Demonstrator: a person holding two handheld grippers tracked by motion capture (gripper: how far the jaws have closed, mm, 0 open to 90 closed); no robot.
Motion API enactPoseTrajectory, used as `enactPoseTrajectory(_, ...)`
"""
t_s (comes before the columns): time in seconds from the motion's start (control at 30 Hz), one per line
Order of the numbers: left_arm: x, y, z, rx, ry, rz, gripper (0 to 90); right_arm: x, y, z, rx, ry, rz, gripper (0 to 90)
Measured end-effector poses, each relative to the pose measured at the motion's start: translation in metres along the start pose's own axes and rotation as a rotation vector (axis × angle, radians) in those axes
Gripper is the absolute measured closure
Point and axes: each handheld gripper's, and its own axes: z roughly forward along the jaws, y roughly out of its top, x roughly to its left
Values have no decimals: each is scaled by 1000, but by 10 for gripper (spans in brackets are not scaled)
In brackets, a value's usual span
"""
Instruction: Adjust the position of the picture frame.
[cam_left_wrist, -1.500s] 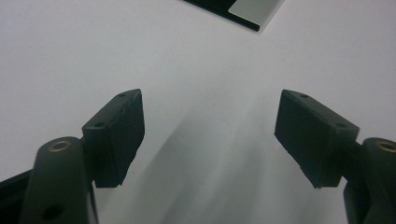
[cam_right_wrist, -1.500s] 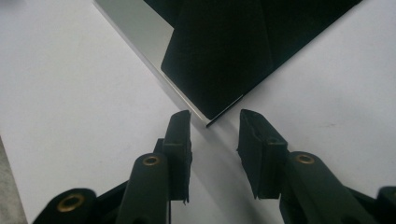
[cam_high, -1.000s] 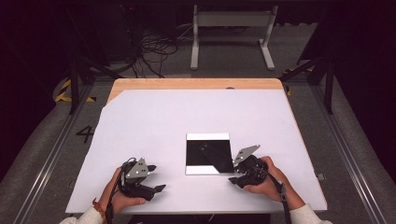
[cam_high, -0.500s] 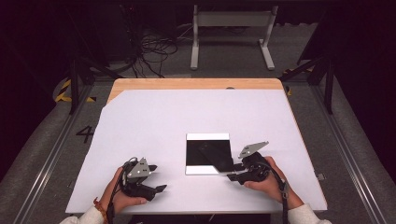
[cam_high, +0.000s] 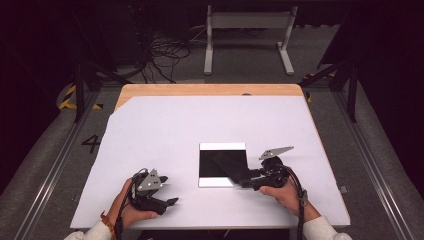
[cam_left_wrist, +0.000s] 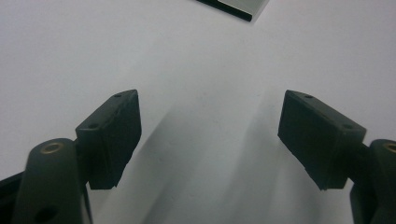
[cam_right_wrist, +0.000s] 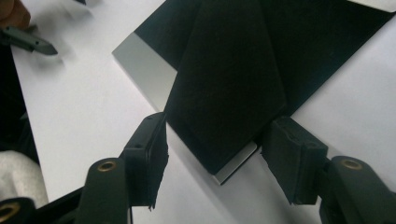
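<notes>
Black cloth (cam_high: 222, 164) lies on a white-rimmed square board (cam_high: 222, 147), centre-right on the white table (cam_high: 165, 130). Folded flap is triangular, long axis diagonal, tip toward the board's near right corner. Right gripper (cam_high: 246, 181) at that corner, jaws just opened, straddling the tip, pads clear. Left gripper (cam_high: 170, 202) near-left, jaws wide, empty.

We see bare white table cover (cam_high: 165, 130) all around. Only the black cloth (cam_high: 222, 162) on its tray (cam_high: 216, 183) stands mid-table.

White table cover (cam_high: 200, 125); floor cables (cam_high: 165, 55); metal stand (cam_high: 248, 35).
</notes>
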Motion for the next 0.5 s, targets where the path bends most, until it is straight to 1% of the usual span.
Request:
enactPoseTrajectory(0.1,-1,0,0,-1,1,-2,220,1,0,0,1,-2,-4,396)
enactPoseTrajectory(0.17,0,0,0,-1,3,0,220,0,-1,0,-9,8,14,399)
enactPoseTrajectory(0.23,0,0,0,0,0,-1,219,-1,-2,-1,-11,13,15,405)
enactPoseTrajectory(0.37,0,0,0,2,0,3,218,0,-2,0,-18,7,16,409)
enactPoseTrajectory(0.43,0,0,1,3,0,4,217,-2,-2,0,-34,6,32,431)
enactPoseTrajectory(0.5,0,0,1,2,1,5,216,-3,-2,0,-36,4,33,432)
